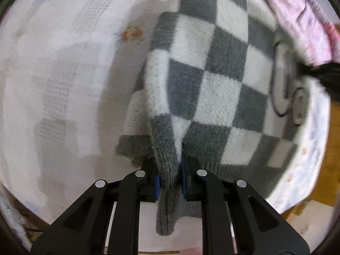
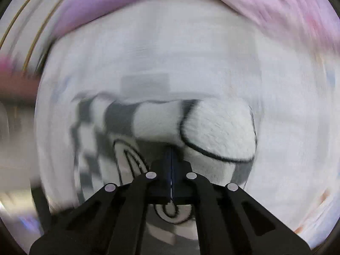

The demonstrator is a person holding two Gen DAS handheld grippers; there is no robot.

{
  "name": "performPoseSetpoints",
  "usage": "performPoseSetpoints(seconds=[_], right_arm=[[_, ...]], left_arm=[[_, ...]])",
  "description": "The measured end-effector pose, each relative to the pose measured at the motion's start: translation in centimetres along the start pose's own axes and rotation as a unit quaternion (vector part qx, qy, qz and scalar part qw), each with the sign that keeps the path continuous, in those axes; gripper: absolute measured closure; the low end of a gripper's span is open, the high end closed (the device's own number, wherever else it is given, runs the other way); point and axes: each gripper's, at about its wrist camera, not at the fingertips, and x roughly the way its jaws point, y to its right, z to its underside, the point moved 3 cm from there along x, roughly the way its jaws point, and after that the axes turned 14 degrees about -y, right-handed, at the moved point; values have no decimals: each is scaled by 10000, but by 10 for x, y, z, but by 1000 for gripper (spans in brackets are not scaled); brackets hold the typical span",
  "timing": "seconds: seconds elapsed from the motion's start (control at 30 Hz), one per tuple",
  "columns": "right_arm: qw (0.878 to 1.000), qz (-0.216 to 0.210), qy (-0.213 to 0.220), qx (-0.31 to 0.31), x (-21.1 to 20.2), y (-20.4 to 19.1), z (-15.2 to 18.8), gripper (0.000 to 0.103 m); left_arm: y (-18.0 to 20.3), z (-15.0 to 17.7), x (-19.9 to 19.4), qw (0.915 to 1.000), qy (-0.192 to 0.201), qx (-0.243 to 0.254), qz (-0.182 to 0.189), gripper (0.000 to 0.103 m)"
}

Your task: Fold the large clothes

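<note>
left hand-held gripper (image 1: 169,183) pinches the grey ribbed hem of the checkered sweater (image 1: 214,80), which lies partly doubled over the pale bed sheet (image 1: 63,74) at centre frame; right hand-held gripper (image 2: 171,170), pressed together, seems to nip the sweater's white patch, though blur hides it; folding looks midway, more folds left; pink bedding (image 1: 297,21) bunched upper right

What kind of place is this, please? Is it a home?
Probably a home bedroom. The checkered fleece garment lies on a pale printed bedsheet, a pink quilt is bunched at its far edge, and a wooden floor shows beside it.
</note>
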Motion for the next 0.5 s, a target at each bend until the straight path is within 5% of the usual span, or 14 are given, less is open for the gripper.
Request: performPoseSetpoints(seconds=[0.13,0.2,0.3,0.4,0.5], right_arm=[[9993,135,288,-170,16,8,-1,103],[9997,-172,179,87,27,15,-10,103],[9999,87,68,22,23,5,-15,103],[9998,-104,-131,58,2,0,-4,103],[9965,-612,-127,-546,-18,-29,-4,100]], left_arm=[[-1,-13,14,9987,49,284,-427,87],[-12,-25,28,9995,18,185,-266,85],[-35,-25,13,9983,-144,-232,509,83],[-47,-5,-16,9992,-64,-121,372,82],[-47,-1,-26,9995,20,-219,246,81]])
